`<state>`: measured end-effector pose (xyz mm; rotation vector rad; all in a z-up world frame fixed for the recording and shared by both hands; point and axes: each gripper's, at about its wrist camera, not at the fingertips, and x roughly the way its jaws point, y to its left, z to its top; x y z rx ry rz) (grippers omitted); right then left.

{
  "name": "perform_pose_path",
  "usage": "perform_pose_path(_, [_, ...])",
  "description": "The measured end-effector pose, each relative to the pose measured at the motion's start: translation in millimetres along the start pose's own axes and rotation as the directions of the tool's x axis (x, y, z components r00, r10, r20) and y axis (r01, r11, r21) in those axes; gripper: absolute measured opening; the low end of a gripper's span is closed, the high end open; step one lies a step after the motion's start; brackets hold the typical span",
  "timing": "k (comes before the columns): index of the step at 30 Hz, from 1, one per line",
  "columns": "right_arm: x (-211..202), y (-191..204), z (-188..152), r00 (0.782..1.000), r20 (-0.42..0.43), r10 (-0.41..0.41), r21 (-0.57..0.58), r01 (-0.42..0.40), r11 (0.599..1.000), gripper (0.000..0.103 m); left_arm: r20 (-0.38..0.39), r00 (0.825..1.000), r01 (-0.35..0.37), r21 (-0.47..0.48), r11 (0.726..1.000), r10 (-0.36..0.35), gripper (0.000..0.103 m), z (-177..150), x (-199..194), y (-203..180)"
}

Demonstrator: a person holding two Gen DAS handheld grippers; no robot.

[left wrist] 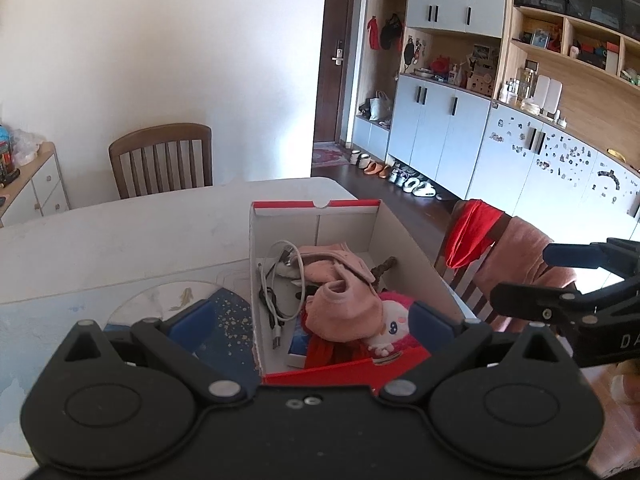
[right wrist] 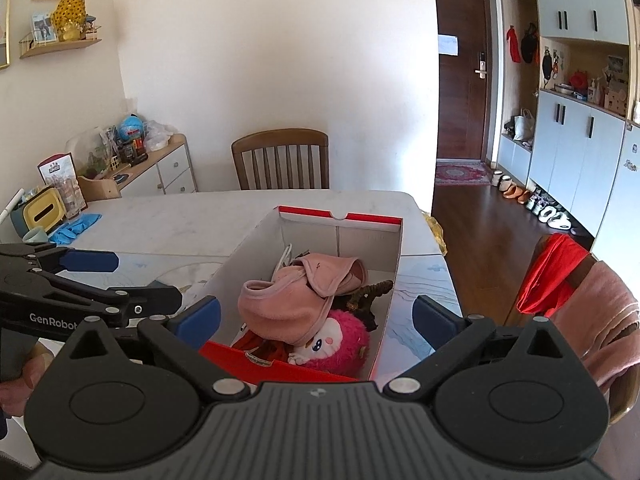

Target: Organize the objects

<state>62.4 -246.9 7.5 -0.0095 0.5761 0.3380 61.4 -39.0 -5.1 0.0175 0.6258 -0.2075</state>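
Note:
A red and white cardboard box point(left wrist: 352, 224) stands on the table, also in the right wrist view point(right wrist: 360, 240). It holds pink cloths point(left wrist: 344, 304) point(right wrist: 296, 300), a pink-haired plush doll point(left wrist: 394, 324) point(right wrist: 340, 340), white and black cables point(left wrist: 276, 280), a dark brown piece point(right wrist: 368, 294) and a blue-white packet point(left wrist: 298, 346). My left gripper point(left wrist: 310, 322) is open and empty, its fingers straddling the box's near left corner. My right gripper point(right wrist: 316, 318) is open and empty, straddling the box's near end.
A white table point(left wrist: 140, 232) carries a blue printed mat point(left wrist: 40, 328). Blue gloves point(right wrist: 76, 226), a yellow tissue holder point(right wrist: 42, 210) and a cup sit at its far left. Wooden chairs point(left wrist: 162, 160) point(right wrist: 576, 292) stand behind and right, the right one draped with red and pink cloth.

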Motion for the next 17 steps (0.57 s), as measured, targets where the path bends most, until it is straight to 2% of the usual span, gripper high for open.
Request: perform_pose_path(17, [0.2, -2.7, -3.3, 0.999, -0.020, -0.025, 0.006, 0.025, 1.000, 0.103, 0.003, 1.000, 0.004, 0.000, 1.000, -0.004, 0.102, -0.6, 2.8, -1.7])
